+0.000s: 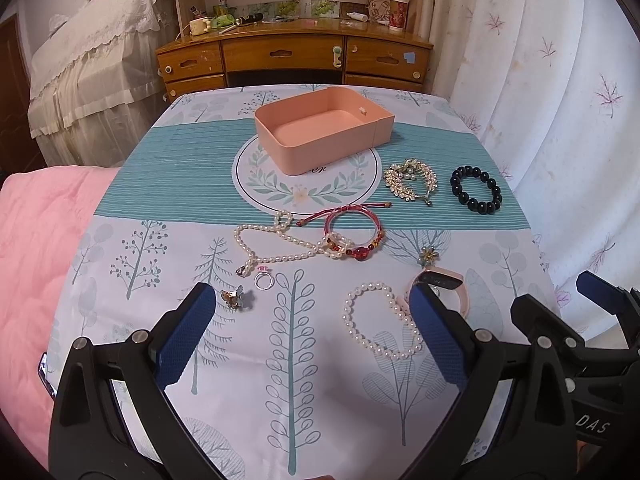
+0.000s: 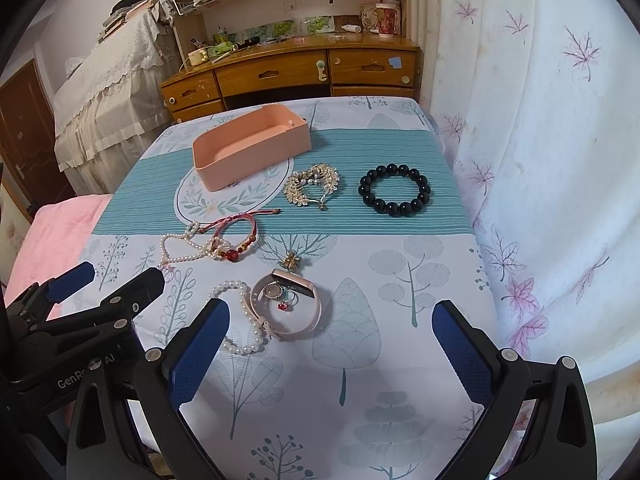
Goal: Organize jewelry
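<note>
From the left wrist we see our left gripper at the bottom of the frame, jaws spread wide and holding nothing. The pink box sits upper centre on the tablecloth, a pearl bracelet lower right.

From the right wrist, our right gripper gapes empty at the bottom; the pink watch lies centre, the black bead bracelet upper right.

box 1 | bracelets 4 | necklace 1 | watch 1
</note>
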Action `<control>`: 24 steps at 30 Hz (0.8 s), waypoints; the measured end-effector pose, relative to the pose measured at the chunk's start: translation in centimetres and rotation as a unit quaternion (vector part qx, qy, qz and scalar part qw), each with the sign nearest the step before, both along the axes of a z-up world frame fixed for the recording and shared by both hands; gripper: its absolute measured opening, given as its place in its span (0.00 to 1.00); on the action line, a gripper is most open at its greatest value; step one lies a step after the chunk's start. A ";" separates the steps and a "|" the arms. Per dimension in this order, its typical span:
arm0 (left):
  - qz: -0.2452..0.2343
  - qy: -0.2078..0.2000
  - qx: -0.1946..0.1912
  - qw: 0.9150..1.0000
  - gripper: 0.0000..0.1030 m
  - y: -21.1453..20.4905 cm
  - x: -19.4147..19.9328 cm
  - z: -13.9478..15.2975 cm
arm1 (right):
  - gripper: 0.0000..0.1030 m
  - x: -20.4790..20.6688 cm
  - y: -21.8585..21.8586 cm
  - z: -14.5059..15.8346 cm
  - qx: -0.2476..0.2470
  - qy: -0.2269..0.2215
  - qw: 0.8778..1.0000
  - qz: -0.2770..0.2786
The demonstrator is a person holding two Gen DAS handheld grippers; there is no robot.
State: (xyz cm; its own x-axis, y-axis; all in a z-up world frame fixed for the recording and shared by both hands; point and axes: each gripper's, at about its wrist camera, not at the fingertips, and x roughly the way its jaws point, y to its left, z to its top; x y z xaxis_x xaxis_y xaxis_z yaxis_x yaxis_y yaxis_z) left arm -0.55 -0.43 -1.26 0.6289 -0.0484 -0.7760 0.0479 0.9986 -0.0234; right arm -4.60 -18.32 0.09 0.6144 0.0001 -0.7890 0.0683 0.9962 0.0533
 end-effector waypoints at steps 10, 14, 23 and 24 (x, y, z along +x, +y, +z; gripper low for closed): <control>0.000 0.010 -0.006 1.000 0.93 0.3 0.7 -0.5 | 0.99 0.0 0.3 -0.3 -0.004 0.003 1.000 -0.002; 0.000 0.010 -0.006 1.000 0.93 0.3 0.8 -0.5 | 0.99 0.1 0.4 -0.3 -0.003 0.004 1.000 -0.001; 0.000 0.015 -0.007 1.000 0.93 0.4 1.0 -0.7 | 0.99 0.7 0.4 -0.7 0.002 0.011 1.000 -0.001; 0.000 0.015 -0.008 1.000 0.93 0.4 1.0 -0.7 | 0.99 0.7 0.5 -0.7 0.001 0.011 1.000 -0.001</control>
State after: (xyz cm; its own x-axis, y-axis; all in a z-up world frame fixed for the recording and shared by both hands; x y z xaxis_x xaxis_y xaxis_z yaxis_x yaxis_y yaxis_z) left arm 0.45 -0.01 -1.95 0.6048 -0.0602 -0.7941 0.0469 0.9981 -0.0399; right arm -3.86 -17.87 -0.66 0.5974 0.0006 -0.8020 0.0718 0.9959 0.0542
